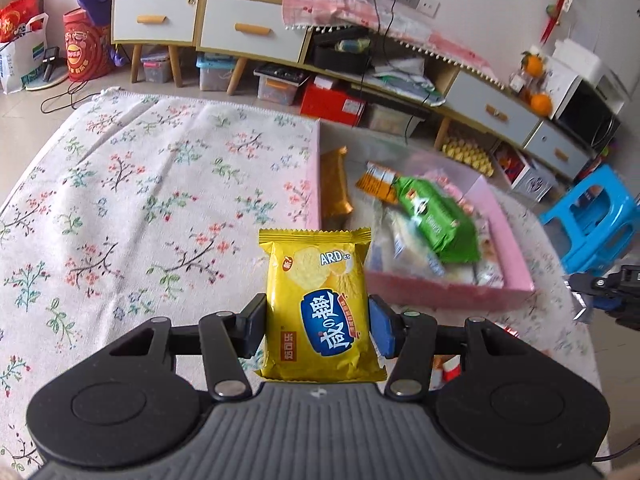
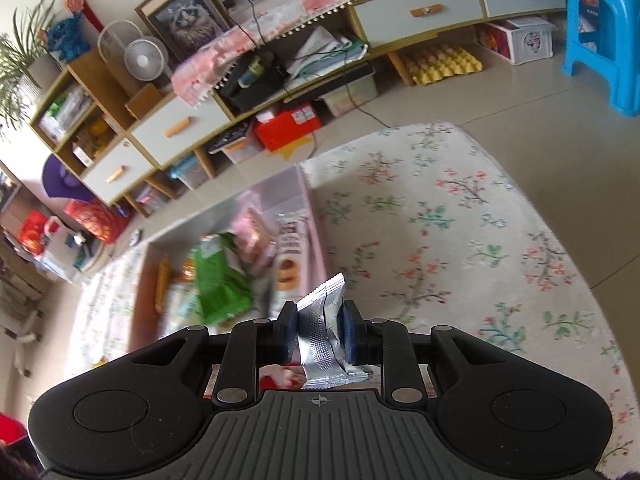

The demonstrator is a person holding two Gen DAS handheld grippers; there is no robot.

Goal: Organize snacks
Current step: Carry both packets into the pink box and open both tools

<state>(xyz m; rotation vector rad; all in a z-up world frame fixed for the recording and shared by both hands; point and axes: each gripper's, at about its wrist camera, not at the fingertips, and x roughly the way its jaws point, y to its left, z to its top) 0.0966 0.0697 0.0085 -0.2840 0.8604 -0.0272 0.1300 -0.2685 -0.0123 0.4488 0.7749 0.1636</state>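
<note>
The left gripper has its two pads pressed against the sides of a yellow foil cracker packet with a blue label, held upright above the flower-patterned white cloth. At two o'clock from that packet sits the shallow pink rectangular box, already holding a green snack bag, an orange wrapper and a brown-gold packet at its eleven-o'clock end. The right gripper is pinched nearly closed on a crumpled silver foil sachet; in its view the box lies at eleven o'clock.
</note>
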